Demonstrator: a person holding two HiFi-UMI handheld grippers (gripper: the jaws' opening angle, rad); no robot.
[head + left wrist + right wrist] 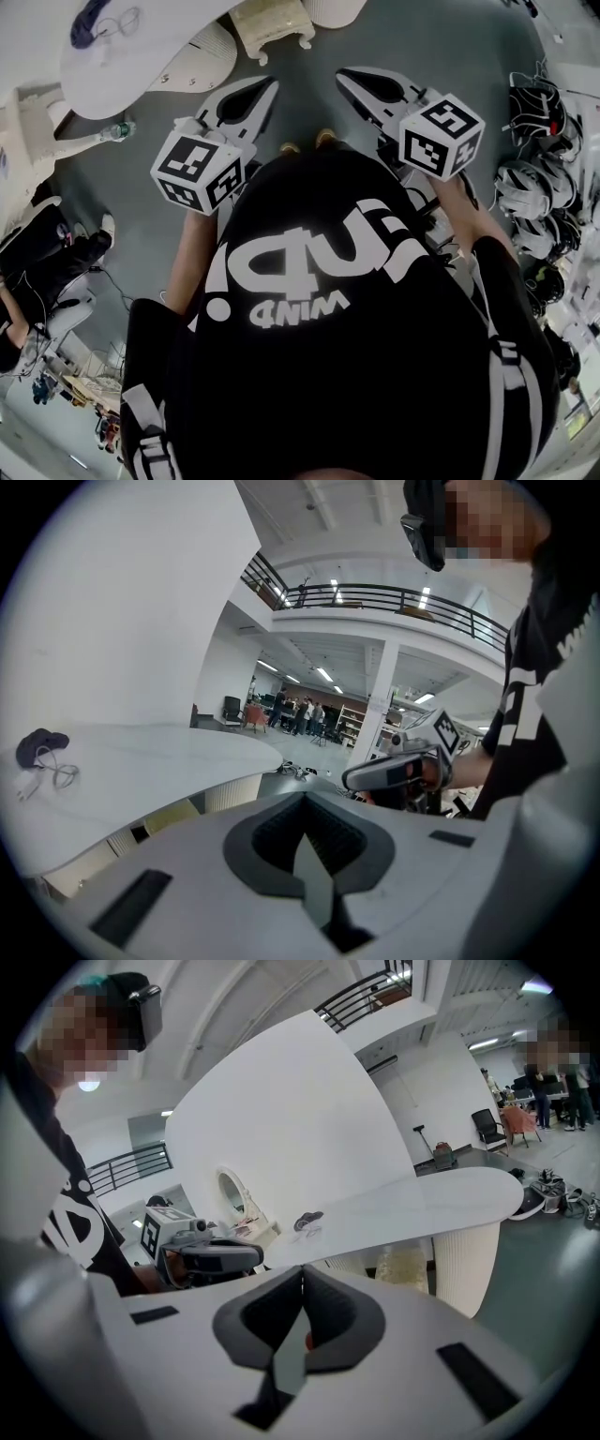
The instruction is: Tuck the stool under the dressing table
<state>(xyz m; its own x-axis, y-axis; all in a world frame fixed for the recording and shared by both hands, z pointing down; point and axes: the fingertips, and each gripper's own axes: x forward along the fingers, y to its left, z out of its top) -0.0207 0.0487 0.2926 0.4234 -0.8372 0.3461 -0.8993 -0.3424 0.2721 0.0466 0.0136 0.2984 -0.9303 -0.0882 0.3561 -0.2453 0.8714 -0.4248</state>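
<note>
The dressing table point(141, 70) has a white curved top at the upper left of the head view, with a ribbed round pedestal point(208, 58) under its edge. The cream carved stool point(272, 23) stands on the grey floor just right of the table, apart from it. My left gripper point(270, 86) and right gripper point(345, 75) are held side by side in front of the person's chest, pointing toward the stool. Both are shut with nothing between the jaws. In the left gripper view its jaws point(305, 794) meet before the table top point(141, 761). The right gripper's jaws point(302, 1269) meet below the table point(422, 1204).
A dark pouch with a white cord point(92, 19) lies on the table top. A white ornate piece point(28, 141) and a bottle point(120, 129) sit at the left. A seated person point(37, 253) is at the lower left. Several helmets and cables point(534, 112) crowd the right edge.
</note>
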